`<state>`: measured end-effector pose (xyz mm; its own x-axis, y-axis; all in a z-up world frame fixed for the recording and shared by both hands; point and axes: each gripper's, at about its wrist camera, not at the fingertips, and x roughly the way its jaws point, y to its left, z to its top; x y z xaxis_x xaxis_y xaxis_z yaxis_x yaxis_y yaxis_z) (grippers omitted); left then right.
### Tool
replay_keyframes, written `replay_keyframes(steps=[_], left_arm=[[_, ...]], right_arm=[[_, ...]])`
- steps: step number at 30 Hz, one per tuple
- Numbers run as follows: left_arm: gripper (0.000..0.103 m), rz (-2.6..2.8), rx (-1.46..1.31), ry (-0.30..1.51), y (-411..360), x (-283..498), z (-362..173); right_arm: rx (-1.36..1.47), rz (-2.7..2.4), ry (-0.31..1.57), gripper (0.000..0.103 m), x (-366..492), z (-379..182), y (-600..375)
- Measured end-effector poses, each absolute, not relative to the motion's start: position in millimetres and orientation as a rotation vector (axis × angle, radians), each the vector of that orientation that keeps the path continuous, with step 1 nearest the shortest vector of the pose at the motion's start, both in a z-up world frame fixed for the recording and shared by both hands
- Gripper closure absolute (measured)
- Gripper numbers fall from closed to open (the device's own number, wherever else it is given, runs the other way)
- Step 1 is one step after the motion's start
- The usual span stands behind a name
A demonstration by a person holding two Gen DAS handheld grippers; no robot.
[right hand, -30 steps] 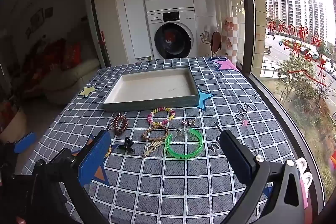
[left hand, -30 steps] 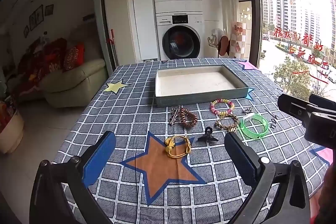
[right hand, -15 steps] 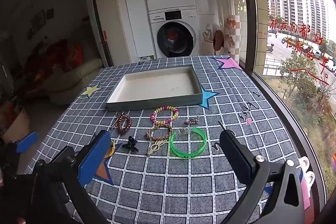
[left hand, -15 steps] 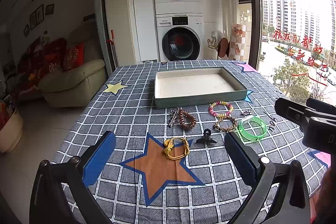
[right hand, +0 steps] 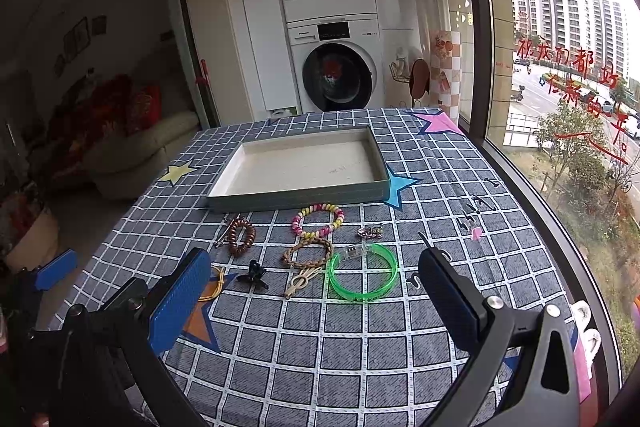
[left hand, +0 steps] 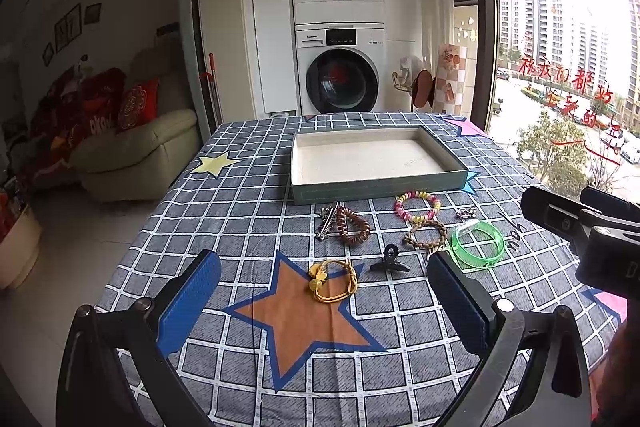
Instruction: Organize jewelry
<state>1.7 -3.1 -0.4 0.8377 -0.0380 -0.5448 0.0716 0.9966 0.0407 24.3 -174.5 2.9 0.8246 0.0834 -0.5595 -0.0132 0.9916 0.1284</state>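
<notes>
- You are hovering before the first pick: the tray (left hand: 376,183) is lying empty, with all the jewelry on the table (left hand: 248,227) just in front of it.
- Your left tongs (left hand: 324,301) are gaping wide, framing the yellow cord bracelet (left hand: 334,281).
- Your right tongs (right hand: 316,291) are likewise spread and holding nothing, poised above the green bangle (right hand: 362,277); next, lower and close.

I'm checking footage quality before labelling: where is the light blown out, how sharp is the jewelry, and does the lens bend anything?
Left wrist view: the window at right is overexposed, the green bangle and tray are sharp, and the door frame bows. Right wrist view: same bright window, dark left side, and crisp tablecloth grid lines that curve.
</notes>
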Motion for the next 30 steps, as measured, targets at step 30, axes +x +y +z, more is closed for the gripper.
replay_keyframes(steps=[30], left_arm=[[0.0, -0.041, 0.036, 0.605, 0.6, 7.3, -4.7]], right_arm=[[0.134, 0.043, 0.612, 0.0, 23.5, 0.6, -180.2]])
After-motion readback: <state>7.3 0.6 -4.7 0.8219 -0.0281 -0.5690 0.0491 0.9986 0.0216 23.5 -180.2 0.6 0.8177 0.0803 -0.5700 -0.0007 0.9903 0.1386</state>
